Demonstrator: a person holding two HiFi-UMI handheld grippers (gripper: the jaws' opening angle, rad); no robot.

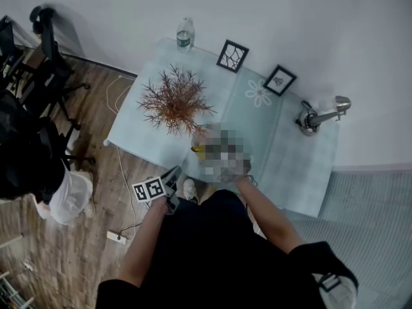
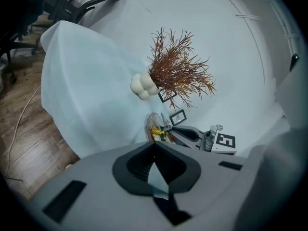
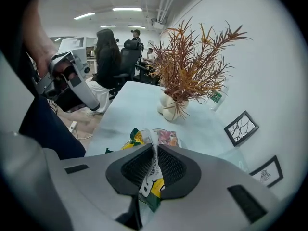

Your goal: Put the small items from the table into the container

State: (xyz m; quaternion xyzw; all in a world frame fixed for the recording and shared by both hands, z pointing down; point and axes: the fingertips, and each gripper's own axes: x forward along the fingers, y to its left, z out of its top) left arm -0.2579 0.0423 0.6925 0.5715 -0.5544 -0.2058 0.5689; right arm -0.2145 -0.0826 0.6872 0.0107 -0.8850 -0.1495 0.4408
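Yellow snack packet [image 3: 151, 177] pinched in the right tool [image 3: 155, 148] over the pale-blue worktop [image 3: 130, 105], near a clear dish [image 2: 149, 125]; left tool [image 2: 155, 144] closed, empty.

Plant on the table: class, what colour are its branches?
Rusty reddish-brown. The plant shows best in the right gripper view.

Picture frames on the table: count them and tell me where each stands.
2. One frame stands at the table's back edge, right of the water bottle; the other stands further right along that edge. The blurred patch could hide more.
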